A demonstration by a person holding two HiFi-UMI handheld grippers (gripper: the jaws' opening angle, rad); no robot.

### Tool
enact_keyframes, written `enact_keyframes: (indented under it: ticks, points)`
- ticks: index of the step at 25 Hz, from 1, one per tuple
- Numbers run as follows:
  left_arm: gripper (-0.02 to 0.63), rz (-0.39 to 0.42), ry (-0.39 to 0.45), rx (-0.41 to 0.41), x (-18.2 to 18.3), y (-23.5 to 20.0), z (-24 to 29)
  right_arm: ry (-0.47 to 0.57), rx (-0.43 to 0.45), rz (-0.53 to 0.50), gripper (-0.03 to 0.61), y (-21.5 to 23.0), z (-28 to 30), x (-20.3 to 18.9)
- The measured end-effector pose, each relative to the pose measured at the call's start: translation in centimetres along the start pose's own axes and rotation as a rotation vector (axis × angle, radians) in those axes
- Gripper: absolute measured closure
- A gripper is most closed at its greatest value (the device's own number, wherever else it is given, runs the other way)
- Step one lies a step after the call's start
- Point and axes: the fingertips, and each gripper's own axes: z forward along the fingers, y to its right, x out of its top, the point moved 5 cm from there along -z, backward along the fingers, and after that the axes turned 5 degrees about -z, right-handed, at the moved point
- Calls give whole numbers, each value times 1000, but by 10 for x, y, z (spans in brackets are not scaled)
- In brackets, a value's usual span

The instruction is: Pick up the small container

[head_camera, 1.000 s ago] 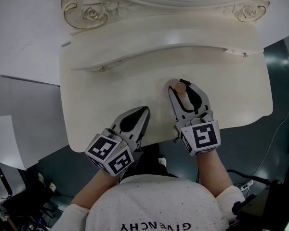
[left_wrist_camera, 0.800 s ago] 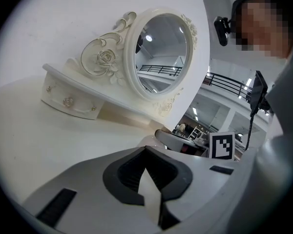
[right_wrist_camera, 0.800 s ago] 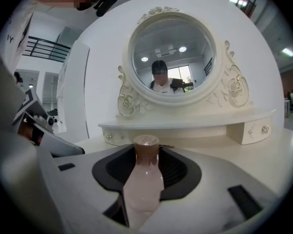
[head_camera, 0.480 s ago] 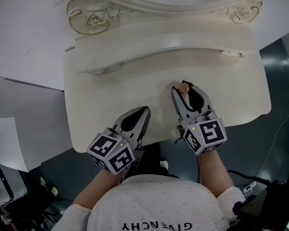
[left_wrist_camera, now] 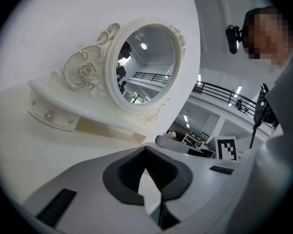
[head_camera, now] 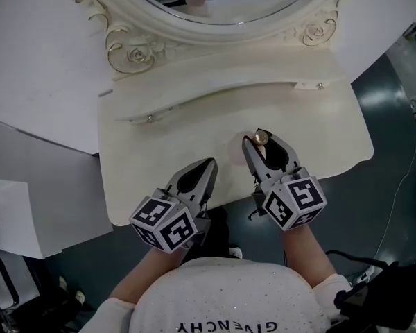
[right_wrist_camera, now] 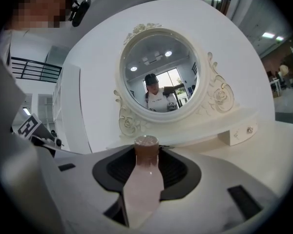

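Observation:
The small container (head_camera: 261,137) is a pale pink bottle with a brown cap. My right gripper (head_camera: 263,140) is shut on it, above the front part of the white vanity table (head_camera: 159,151). In the right gripper view the bottle (right_wrist_camera: 143,179) stands upright between the dark pads, cap uppermost. My left gripper (head_camera: 209,164) hovers over the table's front edge, left of the right one. Its jaws meet at the tips with nothing in them. In the left gripper view the left gripper (left_wrist_camera: 151,201) points toward the mirror.
An oval mirror (head_camera: 222,2) in a carved white frame stands at the back of the table. Below it runs a low shelf with a small knob (head_camera: 148,118) on the left side. White sheets (head_camera: 14,210) lie at the left. Cables run on the dark floor (head_camera: 395,151) at the right.
The head view has tilted up, so the mirror now shows. My right gripper has tipped with the bottle, so only the cap shows now. The left gripper has stayed put.

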Motion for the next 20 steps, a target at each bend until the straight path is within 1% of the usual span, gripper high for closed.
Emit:
enact_keyframes:
  ticks: [4, 5, 9, 13, 16, 20]
  points:
    - [612, -17, 59, -71, 7, 32, -9, 6, 5, -22, 430, -15, -29, 17]
    - [612, -10, 65, -87, 6, 42, -11, 8, 9, -27, 430, -19, -38, 20]
    - [612, 69, 68, -151, 2, 82, -19, 51, 9, -51, 430, -28, -73, 37]
    - [612, 93, 94, -208, 0, 123, -33, 94, -2, -67, 430, -36, -113, 52]
    - [612, 147, 107, -257, -5, 157, -47, 134, -4, -71, 430, -46, -145, 64]
    - [612, 200, 117, -304, -18, 197, -66, 187, 2, -110, 430, -64, -188, 76]
